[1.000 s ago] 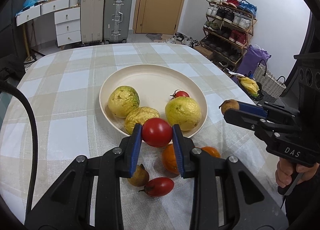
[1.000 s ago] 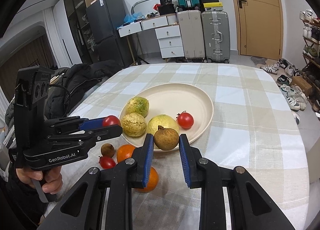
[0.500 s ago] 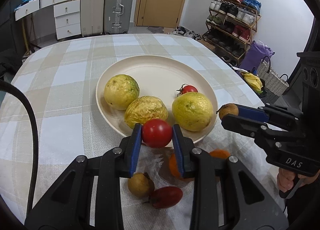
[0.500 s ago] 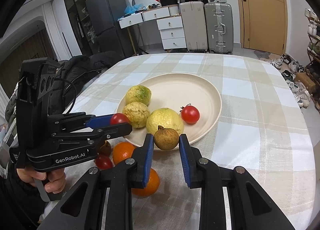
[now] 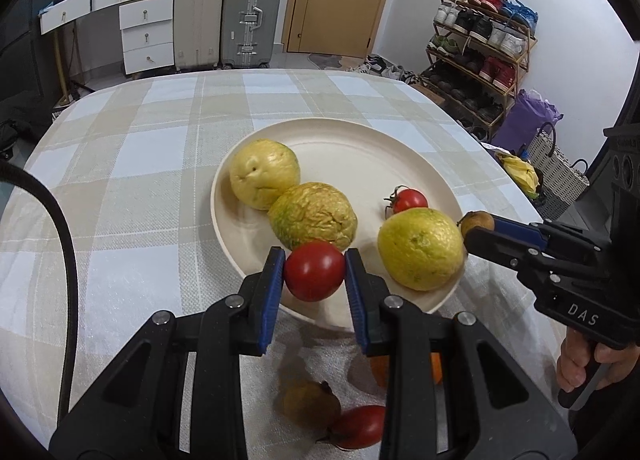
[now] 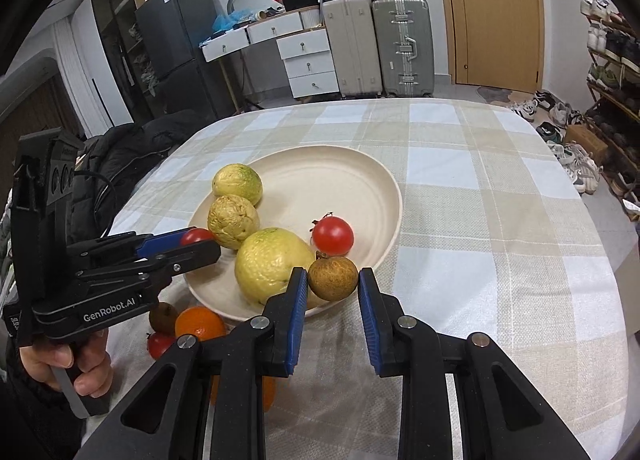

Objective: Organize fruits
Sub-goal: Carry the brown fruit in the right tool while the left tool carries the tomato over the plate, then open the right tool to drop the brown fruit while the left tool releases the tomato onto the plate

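Observation:
A cream plate (image 5: 360, 139) (image 6: 372, 179) on the checked tablecloth holds three yellow-green guavas (image 5: 264, 173) (image 6: 272, 264) and a small red tomato (image 5: 410, 199) (image 6: 333, 236). My left gripper (image 5: 315, 278) is shut on a red tomato (image 5: 315, 276), held over the plate's near rim; it also shows in the right wrist view (image 6: 196, 236). My right gripper (image 6: 333, 280) is shut on a small brown fruit (image 6: 333, 278), held over the plate's right rim beside a guava; the fruit also shows in the left wrist view (image 5: 476, 221).
On the cloth in front of the plate lie an orange (image 6: 200, 324), a second orange (image 5: 436, 368), a brown fruit (image 5: 310, 404) and a red tomato (image 5: 358, 426). Suitcases, drawers and a shoe rack (image 5: 480, 39) stand beyond the table.
Both grippers have moved forward with their fruit, from in front of the plate to over its rim. The loose fruits on the cloth now lie further behind the fingertips.

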Demonstrator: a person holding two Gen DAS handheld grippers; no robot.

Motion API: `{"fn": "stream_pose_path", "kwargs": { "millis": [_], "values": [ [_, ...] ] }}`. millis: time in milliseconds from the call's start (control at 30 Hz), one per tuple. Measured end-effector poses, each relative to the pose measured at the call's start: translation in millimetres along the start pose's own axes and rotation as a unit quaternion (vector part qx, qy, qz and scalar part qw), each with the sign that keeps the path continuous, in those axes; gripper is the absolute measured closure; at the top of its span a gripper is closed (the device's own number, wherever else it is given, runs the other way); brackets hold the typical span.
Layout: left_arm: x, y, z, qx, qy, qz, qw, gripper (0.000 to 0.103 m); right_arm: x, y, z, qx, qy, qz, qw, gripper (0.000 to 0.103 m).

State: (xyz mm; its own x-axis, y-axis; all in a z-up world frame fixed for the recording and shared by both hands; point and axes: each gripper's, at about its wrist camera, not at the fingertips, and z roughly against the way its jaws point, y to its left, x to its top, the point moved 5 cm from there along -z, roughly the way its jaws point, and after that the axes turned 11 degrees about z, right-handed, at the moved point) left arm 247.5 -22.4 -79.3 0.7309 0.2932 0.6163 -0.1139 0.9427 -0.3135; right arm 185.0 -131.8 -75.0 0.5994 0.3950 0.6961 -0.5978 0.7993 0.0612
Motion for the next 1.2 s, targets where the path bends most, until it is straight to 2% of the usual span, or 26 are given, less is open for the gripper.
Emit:
{"fn": "stream_pose_path", "kwargs": {
  "millis": [100, 500, 733, 867, 900, 933, 967, 1000, 1067, 1133, 1200],
  "values": [
    [2.0, 2.2, -1.1, 0.009, -0.006, -0.001, 0.9999, 0.075, 2.0, -1.6, -1.5, -0.003, -0.001, -0.008, 1.000, 0.076],
    [0.0, -1.2, -1.8, 0.008, -0.008, -0.006, 0.9999, 0.075, 6.6, -7.3, -9.1, -0.003, -0.001, -0.018, 1.000, 0.076],
    [-3.5, -4.0, 6.3, 0.001, -0.009, -0.009, 0.9999, 0.075, 5.7, -4.0, -6.0, -0.004, -0.006, -0.012, 1.000, 0.076],
    [-7.8, -8.6, 21.6, 0.000, -0.023, -0.026, 0.9994, 0.073, 4.0, -2.3, 1.0, -0.007, -0.010, -0.007, 1.000, 0.073],
    [-9.0, -9.8, 26.5, -0.002, -0.026, -0.029, 0.9992, 0.071, 3.0, -1.7, 3.6, -0.009, -0.010, -0.004, 1.000, 0.072],
    [-10.2, -9.9, 31.6, -0.001, -0.031, -0.031, 0.9991, 0.064, 1.9, -1.5, 6.5, -0.014, -0.010, -0.001, 1.000, 0.070],
    [-11.6, -9.5, 37.0, 0.001, -0.036, -0.030, 0.9989, 0.054, 1.1, -1.0, 8.6, -0.018, -0.011, 0.001, 1.000, 0.068],
    [-12.7, -9.0, 42.9, 0.002, -0.042, -0.027, 0.9987, 0.049, 0.0, -0.4, 11.6, -0.021, -0.012, 0.002, 1.000, 0.068],
    [-15.0, -7.0, 56.1, 0.004, -0.057, -0.019, 0.9982, 0.029, -2.6, 0.2, 17.7, -0.024, -0.015, 0.004, 1.000, 0.063],
    [-17.8, -4.5, 68.9, 0.005, -0.071, -0.010, 0.9974, 0.019, -5.0, 2.8, 24.1, -0.026, -0.021, 0.009, 0.999, 0.052],
    [-20.4, -1.3, 79.7, 0.015, -0.083, -0.005, 0.9964, 0.014, -7.2, 6.6, 30.0, -0.028, -0.025, 0.017, 0.999, 0.041]
  ]
}}
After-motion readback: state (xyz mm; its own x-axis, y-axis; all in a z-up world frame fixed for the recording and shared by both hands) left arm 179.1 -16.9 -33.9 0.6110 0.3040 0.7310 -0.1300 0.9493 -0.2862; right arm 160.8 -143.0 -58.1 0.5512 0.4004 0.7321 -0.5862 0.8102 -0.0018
